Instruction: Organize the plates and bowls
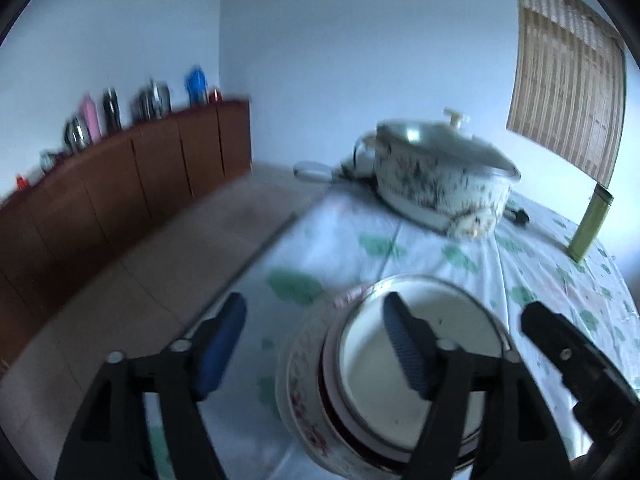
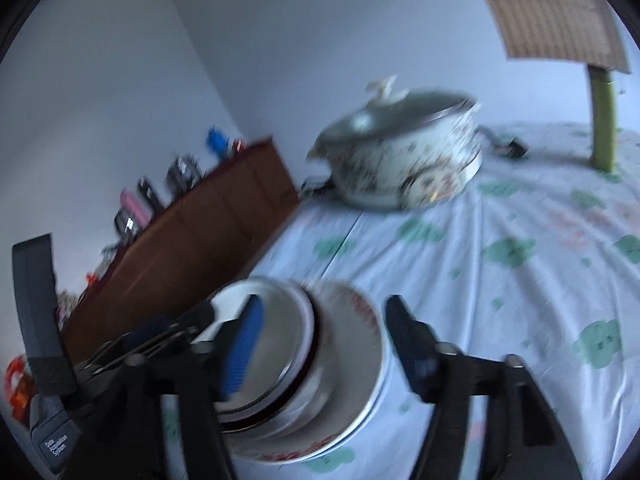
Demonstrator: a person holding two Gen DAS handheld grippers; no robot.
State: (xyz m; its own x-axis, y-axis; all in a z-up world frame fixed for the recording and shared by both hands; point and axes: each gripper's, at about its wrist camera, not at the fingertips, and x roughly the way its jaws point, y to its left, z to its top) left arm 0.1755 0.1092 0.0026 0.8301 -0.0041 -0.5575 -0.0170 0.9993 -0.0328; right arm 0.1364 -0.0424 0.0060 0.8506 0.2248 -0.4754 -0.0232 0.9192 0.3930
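A stack of dishes sits on the flowered tablecloth (image 1: 440, 256): a white bowl (image 1: 372, 368) nested in a dark-red-rimmed one, inside a wide floral bowl (image 1: 300, 380). My left gripper (image 1: 314, 344) is open. One pad hovers over the white bowl and the other is out past the stack's left side. In the right wrist view the white bowl (image 2: 280, 328) and the floral bowl (image 2: 352, 360) lie between the pads of my right gripper (image 2: 326, 348), which is open and straddles the stack's right rim. Each gripper shows at the edge of the other's view.
A lidded speckled electric pot (image 1: 440, 176) with its cord stands at the table's far end, and a green cylinder (image 1: 590, 224) at the far right. The table's left edge drops to the floor. Beyond it a brown cabinet (image 1: 140, 176) carries several flasks.
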